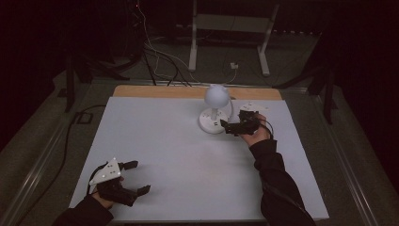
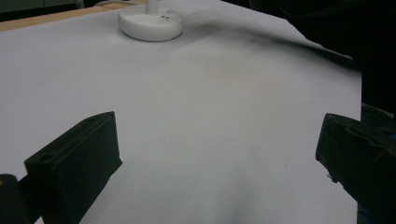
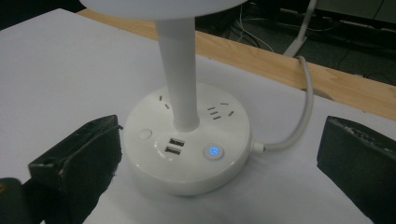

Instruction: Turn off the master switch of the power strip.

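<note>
Fig.: Right gripper point(image 1: 231, 126) at desk lamp point(image 1: 215, 109), far-centre of table point(image 1: 155, 141).
Jaws spread w/ the base betw. them, nothing gripped; blue power button point(image 3: 213, 151) not yet pressed. Left gripper point(image 1: 136, 178) open, idle nr front edge.

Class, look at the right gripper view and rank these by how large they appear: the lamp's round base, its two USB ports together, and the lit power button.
1. Base, by far the largest.
2. USB ports, stacked as a pair.
3. Power button, glowing blue; close in size to the ports, so this order is unsure.
</note>
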Demonstrator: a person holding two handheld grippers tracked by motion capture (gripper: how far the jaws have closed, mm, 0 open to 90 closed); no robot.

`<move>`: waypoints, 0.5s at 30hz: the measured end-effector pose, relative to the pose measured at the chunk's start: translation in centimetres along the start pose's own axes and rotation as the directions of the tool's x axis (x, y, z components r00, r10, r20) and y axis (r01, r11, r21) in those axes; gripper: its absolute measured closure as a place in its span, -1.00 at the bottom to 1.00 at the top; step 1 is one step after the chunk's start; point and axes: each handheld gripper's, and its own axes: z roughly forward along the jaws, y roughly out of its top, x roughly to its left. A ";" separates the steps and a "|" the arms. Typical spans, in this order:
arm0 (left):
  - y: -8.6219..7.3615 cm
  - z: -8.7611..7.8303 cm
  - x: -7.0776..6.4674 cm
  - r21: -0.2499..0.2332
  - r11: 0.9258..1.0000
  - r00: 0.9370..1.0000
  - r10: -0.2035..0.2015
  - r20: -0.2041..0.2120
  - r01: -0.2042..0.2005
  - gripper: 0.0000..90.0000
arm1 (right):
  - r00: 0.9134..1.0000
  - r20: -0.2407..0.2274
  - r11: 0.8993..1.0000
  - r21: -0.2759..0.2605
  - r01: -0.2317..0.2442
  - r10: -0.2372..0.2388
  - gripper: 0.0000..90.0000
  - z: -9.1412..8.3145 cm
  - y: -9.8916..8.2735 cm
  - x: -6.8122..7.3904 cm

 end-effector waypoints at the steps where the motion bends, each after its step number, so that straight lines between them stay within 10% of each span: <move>1: 0.0 0.0 0.0 0.002 1.000 1.000 -0.001 0.000 0.001 -0.99 | 1.000 0.003 1.000 0.002 -0.011 0.011 -1.00 0.2 -0.1 0.0; 8: 0.0 0.0 0.0 0.004 1.000 1.000 0.002 -0.002 -0.002 -0.99 | 0.995 0.010 0.995 -0.019 -0.102 0.103 -0.83 0.6 -0.4 -0.3; 15: 0.0 0.0 0.0 0.003 1.000 1.000 0.001 0.000 -0.001 -0.99 | 0.984 0.037 0.984 -0.044 -0.170 0.171 -0.25 0.4 -0.3 -0.6</move>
